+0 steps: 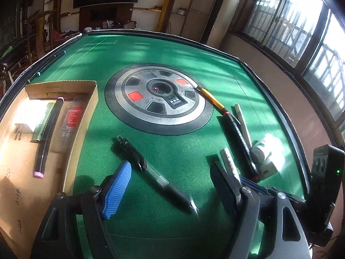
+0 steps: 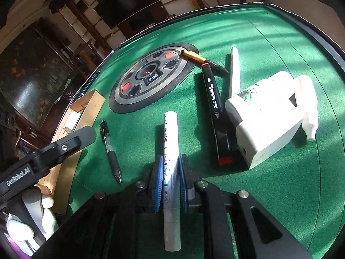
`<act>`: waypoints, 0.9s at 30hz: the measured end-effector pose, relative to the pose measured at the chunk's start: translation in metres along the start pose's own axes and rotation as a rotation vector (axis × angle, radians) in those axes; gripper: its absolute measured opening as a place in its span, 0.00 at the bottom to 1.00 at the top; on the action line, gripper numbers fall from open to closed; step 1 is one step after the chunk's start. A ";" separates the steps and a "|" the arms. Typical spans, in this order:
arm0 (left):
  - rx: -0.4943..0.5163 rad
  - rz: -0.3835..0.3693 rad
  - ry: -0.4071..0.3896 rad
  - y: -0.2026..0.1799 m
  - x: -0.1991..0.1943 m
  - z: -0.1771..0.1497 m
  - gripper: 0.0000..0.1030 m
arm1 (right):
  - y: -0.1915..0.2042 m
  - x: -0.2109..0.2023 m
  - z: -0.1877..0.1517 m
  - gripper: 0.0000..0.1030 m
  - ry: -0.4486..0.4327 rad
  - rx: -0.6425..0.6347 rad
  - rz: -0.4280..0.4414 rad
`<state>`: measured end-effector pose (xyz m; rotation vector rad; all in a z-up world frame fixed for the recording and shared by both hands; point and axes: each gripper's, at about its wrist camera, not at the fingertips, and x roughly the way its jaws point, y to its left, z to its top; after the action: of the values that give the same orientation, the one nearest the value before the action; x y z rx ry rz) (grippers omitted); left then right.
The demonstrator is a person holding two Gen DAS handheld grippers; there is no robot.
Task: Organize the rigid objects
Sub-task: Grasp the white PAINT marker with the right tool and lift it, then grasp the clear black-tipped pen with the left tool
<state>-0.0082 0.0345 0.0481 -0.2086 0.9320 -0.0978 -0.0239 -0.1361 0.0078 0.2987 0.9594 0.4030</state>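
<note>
In the right wrist view, the right gripper (image 2: 169, 185) sits at the bottom centre, its blue-padded jaws pinching a white paint marker (image 2: 171, 168) that points up the frame over the green felt table (image 2: 280, 183). Right of it lie a black marker with a red end (image 2: 216, 116) and, touching its lower part, a white plug-in charger (image 2: 265, 116). A yellow-barrelled pen (image 2: 195, 56) lies at the upper centre, its far end over the rim of the round dial panel (image 2: 151, 75). A clear gel pen with a black grip (image 2: 110, 151) lies at lower left, near the cardboard tray (image 2: 90, 108).

In the left wrist view, the left gripper (image 1: 172, 185) hangs with jaws spread wide on either side of that gel pen (image 1: 154, 172), not touching it. The tray (image 1: 84, 133), at the left edge, holds a black marker with pink ends (image 1: 48, 136) beside an olive-green stick-shaped item (image 1: 42, 122).
</note>
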 end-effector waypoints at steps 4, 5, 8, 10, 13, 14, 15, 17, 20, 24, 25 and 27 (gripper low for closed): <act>0.062 -0.007 0.075 -0.008 0.025 -0.005 0.33 | -0.002 0.000 -0.001 0.13 0.004 0.011 0.012; 0.093 -0.003 0.073 -0.011 0.025 -0.007 0.17 | -0.003 0.000 -0.001 0.13 0.004 0.015 0.016; 0.114 -0.033 0.093 -0.011 0.021 -0.012 0.02 | -0.005 0.000 -0.002 0.13 0.006 0.027 0.023; 0.121 -0.011 0.090 -0.009 0.020 -0.016 0.02 | -0.005 -0.001 -0.003 0.13 0.007 0.030 0.024; 0.097 -0.001 0.100 -0.005 0.026 -0.017 0.02 | -0.003 0.000 -0.003 0.14 0.005 0.026 0.017; 0.081 -0.002 0.088 -0.004 0.026 -0.016 0.03 | -0.004 -0.001 -0.003 0.14 0.004 0.027 0.018; 0.073 0.005 0.085 -0.005 0.028 -0.014 0.04 | -0.005 -0.001 -0.003 0.14 0.004 0.028 0.019; 0.049 0.005 0.087 -0.007 0.030 -0.012 0.09 | -0.006 -0.001 -0.004 0.14 0.003 0.029 0.022; -0.010 -0.059 0.068 -0.004 0.019 -0.012 0.46 | -0.006 -0.001 -0.004 0.14 0.002 0.030 0.022; -0.041 -0.012 -0.013 -0.006 0.009 -0.001 0.71 | -0.007 -0.001 -0.003 0.14 -0.002 0.030 0.023; -0.026 0.017 -0.014 -0.010 0.012 0.003 0.71 | -0.007 0.000 -0.003 0.14 -0.002 0.029 0.022; -0.003 0.065 -0.003 -0.014 0.022 0.008 0.71 | -0.006 0.001 -0.003 0.14 -0.003 0.026 0.022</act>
<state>0.0113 0.0182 0.0382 -0.1811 0.9347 -0.0362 -0.0245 -0.1403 0.0032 0.3336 0.9597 0.4098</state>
